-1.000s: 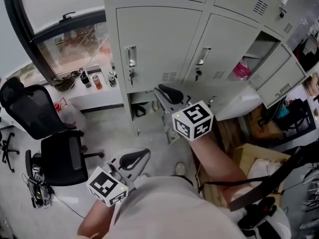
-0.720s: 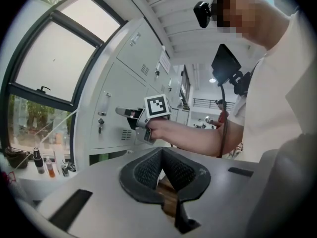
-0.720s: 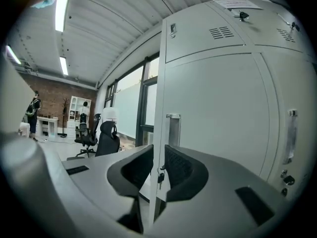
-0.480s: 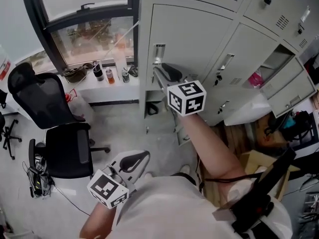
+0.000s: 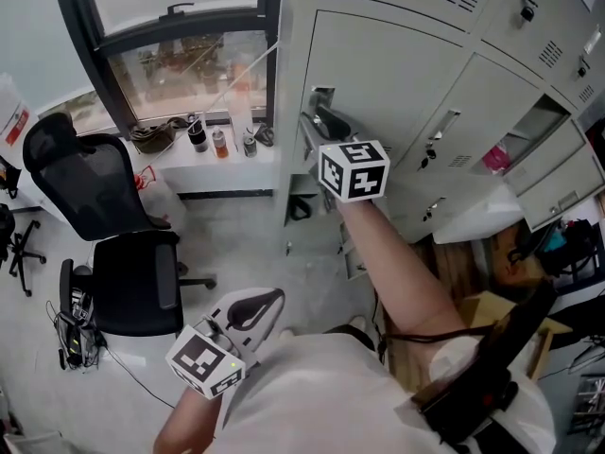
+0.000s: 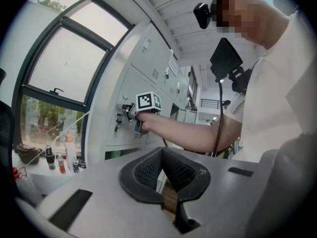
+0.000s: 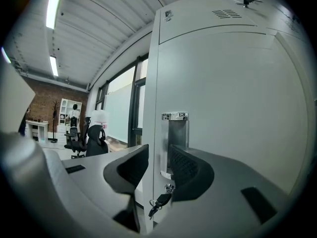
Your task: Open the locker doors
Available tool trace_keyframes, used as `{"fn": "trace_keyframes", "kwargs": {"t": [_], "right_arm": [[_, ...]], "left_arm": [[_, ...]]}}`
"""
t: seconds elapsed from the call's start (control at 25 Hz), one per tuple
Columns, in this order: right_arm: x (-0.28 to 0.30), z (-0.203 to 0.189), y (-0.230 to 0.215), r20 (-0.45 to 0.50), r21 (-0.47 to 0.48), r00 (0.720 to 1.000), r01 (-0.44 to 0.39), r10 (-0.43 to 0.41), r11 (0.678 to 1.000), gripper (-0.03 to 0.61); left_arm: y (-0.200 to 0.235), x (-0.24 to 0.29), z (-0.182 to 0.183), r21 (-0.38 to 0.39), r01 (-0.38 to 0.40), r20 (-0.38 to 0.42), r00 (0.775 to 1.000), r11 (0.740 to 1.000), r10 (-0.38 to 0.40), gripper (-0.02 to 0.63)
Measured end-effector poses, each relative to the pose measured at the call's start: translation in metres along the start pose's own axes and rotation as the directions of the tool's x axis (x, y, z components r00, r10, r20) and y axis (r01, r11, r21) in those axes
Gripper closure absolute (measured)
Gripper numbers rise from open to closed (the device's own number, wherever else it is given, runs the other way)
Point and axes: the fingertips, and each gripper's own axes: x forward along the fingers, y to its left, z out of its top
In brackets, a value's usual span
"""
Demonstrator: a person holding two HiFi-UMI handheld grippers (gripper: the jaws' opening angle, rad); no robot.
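Observation:
The grey locker door at the left end of the bank is closed, with a chrome recessed handle near its left edge and a key hanging in the lock below it. My right gripper reaches level up to this handle. Its jaws have just been opening, and in the right gripper view the right gripper straddles the door's edge and the handle without the pads pressing on them. My left gripper hangs low by the person's body, shut and empty, and the left gripper points toward the lockers.
A black office chair stands at the left on the floor. Bottles line the window sill beside the lockers. Farther right a locker door hangs open with a pink thing inside. A low door below my right arm stands ajar.
My right gripper has moved up and left from the low open door to the left locker's handle, and its jaws have parted. The left gripper has stayed low.

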Motion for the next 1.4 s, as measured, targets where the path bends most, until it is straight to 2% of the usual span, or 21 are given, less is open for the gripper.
{"fn": "trace_keyframes", "kwargs": {"t": [0.52,1.4], "right_arm": [[0.007,0.0,0.006,0.003,0.023,1.0,0.015,-0.015,1.0,0.485],[-0.102,-0.009,0.028,0.002,0.038,1.0,0.007,-0.007,0.999,0.485]], "left_arm": [[0.009,-0.005,-0.001,-0.011,-0.001,-0.004,1.0,1.0,0.001,0.603],[-0.036,0.024,-0.007,0.019,0.166,-0.039,0.986,0.986,-0.165,0.603]]}}
